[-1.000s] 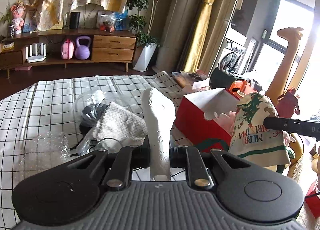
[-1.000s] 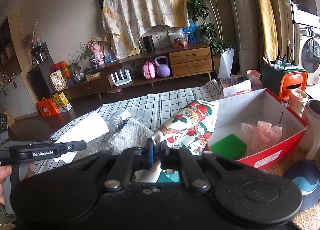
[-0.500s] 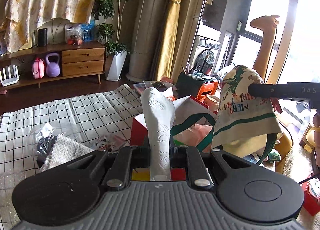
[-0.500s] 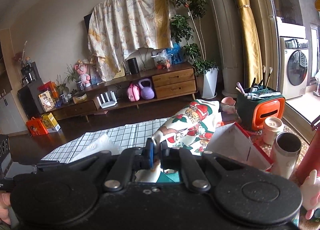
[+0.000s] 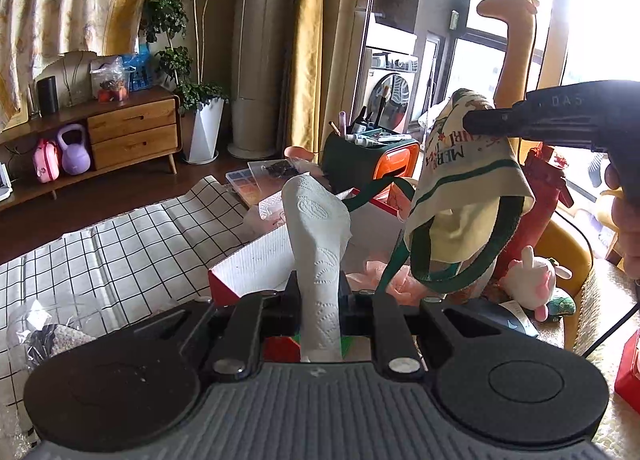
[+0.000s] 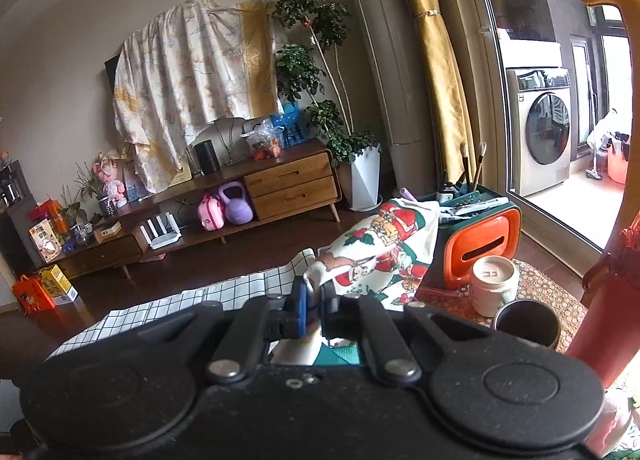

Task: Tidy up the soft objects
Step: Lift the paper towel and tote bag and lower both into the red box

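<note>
My left gripper (image 5: 320,296) is shut on a white paper towel (image 5: 320,228), which stands up between the fingers above a red box with a white inside (image 5: 260,264). Pink soft material (image 5: 400,284) lies in the box. My right gripper (image 6: 314,310) is shut on a Christmas-print cloth bag (image 6: 384,248). In the left wrist view the same bag (image 5: 468,184) hangs from the right gripper (image 5: 480,124), its green straps (image 5: 496,244) dangling over the box's right side.
A checked cloth (image 5: 120,244) covers the table at left, with a clear plastic bag (image 5: 44,332) on it. A green and orange organiser (image 6: 480,232), a white mug (image 6: 492,284) and a dark cup (image 6: 524,324) stand to the right. A plush toy (image 5: 528,284) lies beside the box.
Both grippers have swung right and risen, from over the checked cloth to the red box. The towel and the bag stay gripped. The bag now hangs over the box.
</note>
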Demonstrator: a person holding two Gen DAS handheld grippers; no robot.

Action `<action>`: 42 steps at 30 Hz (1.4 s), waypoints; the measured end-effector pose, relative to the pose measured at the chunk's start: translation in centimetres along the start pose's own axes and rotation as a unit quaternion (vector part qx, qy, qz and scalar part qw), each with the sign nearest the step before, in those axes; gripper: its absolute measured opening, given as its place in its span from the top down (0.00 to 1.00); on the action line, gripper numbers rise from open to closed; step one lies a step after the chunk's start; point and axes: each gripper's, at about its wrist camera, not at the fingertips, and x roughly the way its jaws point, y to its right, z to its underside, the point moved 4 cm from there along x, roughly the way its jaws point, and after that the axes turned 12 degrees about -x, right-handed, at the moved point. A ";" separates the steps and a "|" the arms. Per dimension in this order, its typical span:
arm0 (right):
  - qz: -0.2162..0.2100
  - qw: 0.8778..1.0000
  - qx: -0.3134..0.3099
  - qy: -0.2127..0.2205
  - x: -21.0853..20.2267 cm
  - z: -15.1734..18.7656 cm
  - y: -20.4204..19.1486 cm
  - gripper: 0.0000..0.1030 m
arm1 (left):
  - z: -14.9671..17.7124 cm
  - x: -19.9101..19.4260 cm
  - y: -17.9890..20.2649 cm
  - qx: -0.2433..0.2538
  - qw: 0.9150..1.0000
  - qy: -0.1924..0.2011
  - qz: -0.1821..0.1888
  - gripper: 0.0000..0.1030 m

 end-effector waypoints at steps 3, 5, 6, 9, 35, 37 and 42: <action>0.001 1.000 0.006 -0.013 1.8 0.8 0.9 0.95 | -0.1 2.0 0.6 0.006 1.000 -0.008 -0.002 0.85; 0.000 1.000 0.008 -0.020 2.8 1.6 1.3 0.95 | 0.0 3.5 0.9 0.005 1.000 -0.017 -0.002 0.85; -0.001 1.000 0.011 -0.023 3.3 2.0 1.5 0.95 | 0.1 4.3 1.1 0.009 1.000 -0.021 -0.003 0.85; -0.002 0.999 0.008 -0.036 4.9 3.3 2.1 0.95 | 0.7 6.6 1.5 0.027 0.999 -0.033 -0.015 0.85; -0.026 0.992 0.017 -0.123 10.3 10.4 2.1 0.91 | 3.3 18.4 1.6 0.035 0.987 -0.151 -0.049 0.85; -0.025 0.991 0.020 -0.127 10.5 10.6 2.2 0.89 | 3.7 19.0 1.8 0.039 0.984 -0.165 -0.050 0.85; -0.016 0.991 0.026 -0.134 10.4 10.9 2.4 0.83 | 4.5 19.5 2.2 0.048 0.980 -0.184 -0.053 0.85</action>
